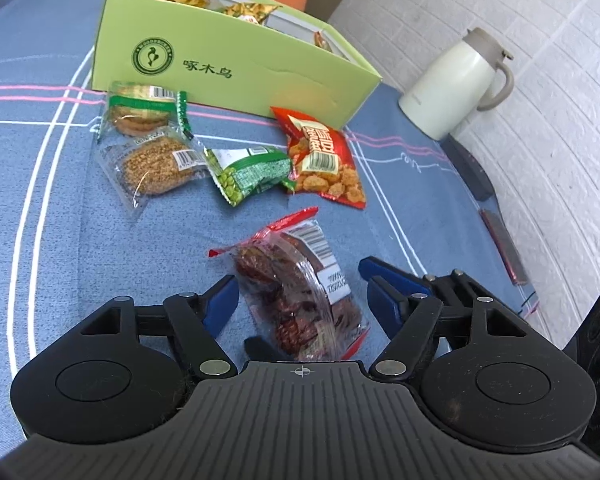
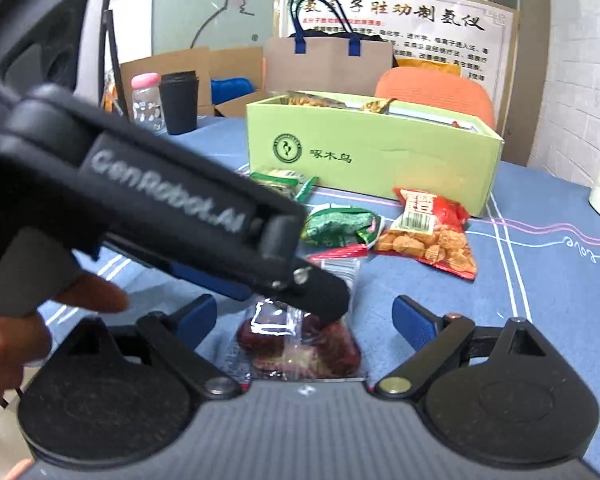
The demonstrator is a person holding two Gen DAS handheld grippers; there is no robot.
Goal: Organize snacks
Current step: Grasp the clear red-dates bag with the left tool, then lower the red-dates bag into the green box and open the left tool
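Observation:
A clear packet of red dates point(image 1: 300, 300) lies on the blue tablecloth between the blue pads of my left gripper point(image 1: 296, 274), which is open and not pressing it. My right gripper point(image 2: 304, 304) is open too and straddles the same date packet point(image 2: 300, 348) from another side. One of the left gripper's fingers point(image 2: 324, 296) hangs over the packet there. Beyond lie a green pea packet point(image 1: 248, 174), a red packet of coated nuts point(image 1: 324, 156) and two cookie packets point(image 1: 144, 108). The light green box point(image 1: 236, 76) behind them holds several snacks.
A white jug point(image 1: 456, 84) stands at the right by the brick wall, with a dark phone point(image 1: 504, 248) near the table edge. A black cup point(image 2: 178, 100) and pink-capped bottle point(image 2: 146, 100) stand at the far left. A hand point(image 2: 4, 340) holds the left gripper.

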